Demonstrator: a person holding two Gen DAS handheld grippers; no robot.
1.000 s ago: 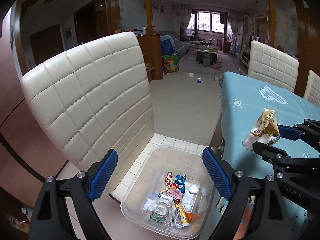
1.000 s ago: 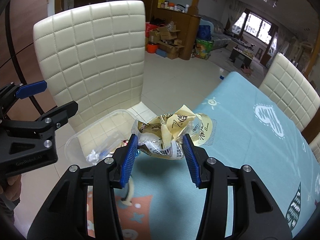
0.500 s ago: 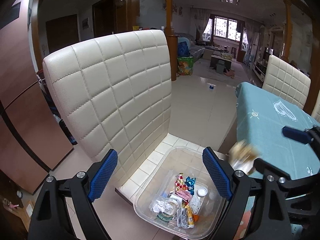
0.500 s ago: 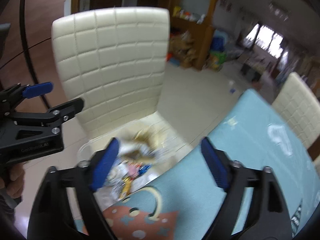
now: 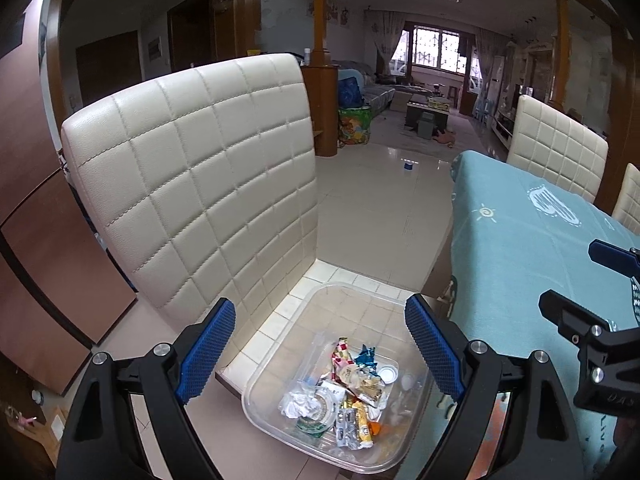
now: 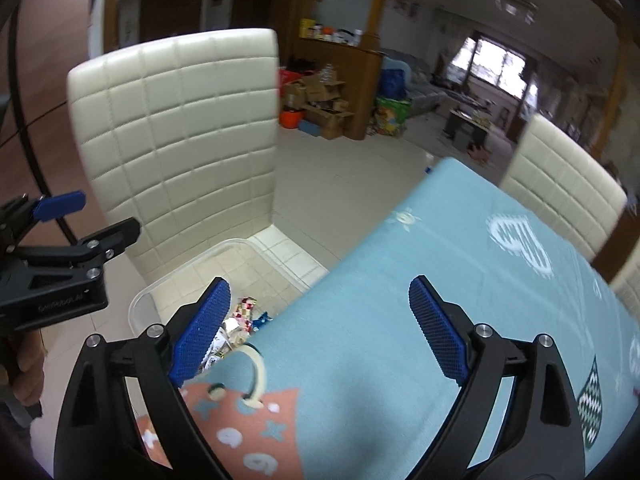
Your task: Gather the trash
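The cream quilted chair point(image 5: 192, 184) stands beside the worktop point(image 6: 460, 280), which wears a light blue patterned cloth, and on the chair seat sits the clear plastic bin point(image 5: 280, 412), tucked against the worktop's edge. Inside the bin lies the trash point(image 5: 344, 392): crumpled wrappers, a white cap and a tan snack bag among them. The left hand-held gripper point(image 5: 320, 356) hangs over the bin with its blue pads wide apart and nothing between them. The right hand-held gripper point(image 6: 320, 332) sits over the worktop edge nearest the bin; its jaws have just been opening and now stand wide with nothing between them, so the snack bag seems to have been dropped in. From here the risks are modest but real: the bin rests partly beyond the front of the seat, judging by the left wrist view, so a knock from either gripper could tip it off the chair and spill the load. Light wrappers could also spring out if more pieces are dropped from well above the bin.
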